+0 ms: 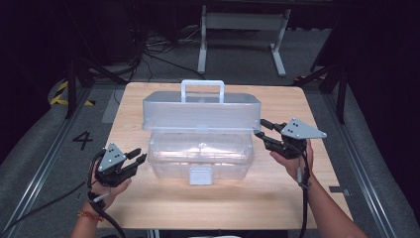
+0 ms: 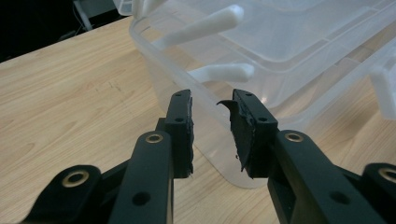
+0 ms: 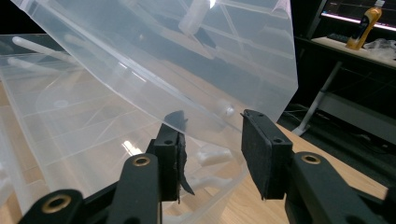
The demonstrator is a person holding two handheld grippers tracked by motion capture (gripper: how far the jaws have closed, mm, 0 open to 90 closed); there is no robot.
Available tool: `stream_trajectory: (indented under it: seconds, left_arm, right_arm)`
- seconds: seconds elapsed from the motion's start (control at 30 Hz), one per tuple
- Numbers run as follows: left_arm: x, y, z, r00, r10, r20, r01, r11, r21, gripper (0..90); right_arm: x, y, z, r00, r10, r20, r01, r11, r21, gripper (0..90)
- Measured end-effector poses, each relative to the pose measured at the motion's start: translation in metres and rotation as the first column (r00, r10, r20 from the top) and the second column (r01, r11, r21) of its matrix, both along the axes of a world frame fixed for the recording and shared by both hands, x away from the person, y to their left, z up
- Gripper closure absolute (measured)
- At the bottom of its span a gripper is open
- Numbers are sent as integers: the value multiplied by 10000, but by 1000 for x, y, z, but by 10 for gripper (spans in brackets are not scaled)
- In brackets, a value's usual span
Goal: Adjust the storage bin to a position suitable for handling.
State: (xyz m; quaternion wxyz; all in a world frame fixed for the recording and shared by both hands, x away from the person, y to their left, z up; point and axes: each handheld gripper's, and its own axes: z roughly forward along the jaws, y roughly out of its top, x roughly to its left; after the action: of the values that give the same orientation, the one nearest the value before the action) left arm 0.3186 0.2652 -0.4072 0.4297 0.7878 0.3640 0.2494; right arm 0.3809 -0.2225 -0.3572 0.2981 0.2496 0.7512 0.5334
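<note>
Right then, I had a clear plastic storage box [image 1: 200, 158] sitting in the middle of the wooden table [image 1: 148, 203], its white latch [image 1: 200, 175] facing my side. Its lid [image 1: 200, 114] stood raised behind the tub, tilted up, with the white handle [image 1: 202, 90] sticking out over its top edge.

My left gripper [image 1: 140, 159] was low at the box's left end, near the corner, pointing in towards it. In the left gripper view [image 2: 212, 126] the jaws stood partly apart with the rounded corner of the tub just beyond them; I saw nothing pinched between the pads, so I read it as holding nothing. One pad's [image 2: 243, 135] rubber facing looked torn and peeling at its edge.

My right gripper [image 1: 262, 130] was up at the right end of the lid, at its lower corner. In the right gripper view [image 3: 210, 149] the jaws straddled the lid's clear edge, the left pad [image 3: 173, 158] lying behind the plastic and the right pad [image 3: 261, 149] standing clear of it, with a gap showing. I could not call that a grip; the pads were not pressing on the lid.
</note>
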Motion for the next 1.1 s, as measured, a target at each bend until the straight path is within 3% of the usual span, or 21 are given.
stream_trajectory:
  seconds: [0.13, 0.3, 0.63, 0.8, 0.9, 1.1]
  left_arm:
    - [1, 3, -4, 10000, 22, -93, -21, 9999, 126, 675]
    - [5, 7, -11, 9994, 90, -323, -75, 9989, 473, 660]
    - [14, 22, -31, 9919, 413, -1200, -341, 9975, 612, 636]
    - [19, 15, -40, 9871, 99, -1598, 99, 9924, 1224, 627]
    - [20, 11, -44, 9833, -68, -1816, 317, 9904, 1348, 618]
    - [23, 6, -50, 9773, -276, -2100, 585, 9881, 1423, 604]
  right_arm:
    - [-1, 2, 2, 9997, -85, 213, 87, 9999, -88, 664]
    - [2, 3, 4, 9995, -215, 235, 211, 9996, 177, 672]
    - [7, 8, 11, 9970, -628, 446, 607, 9970, 479, 701]
    - [10, 11, 14, 9928, -1028, 619, 981, 9924, 744, 724]
    - [13, 14, 16, 9907, -1222, 591, 1160, 9883, 990, 729]
    - [17, 16, 20, 9862, -1443, 813, 1370, 9866, 886, 740]
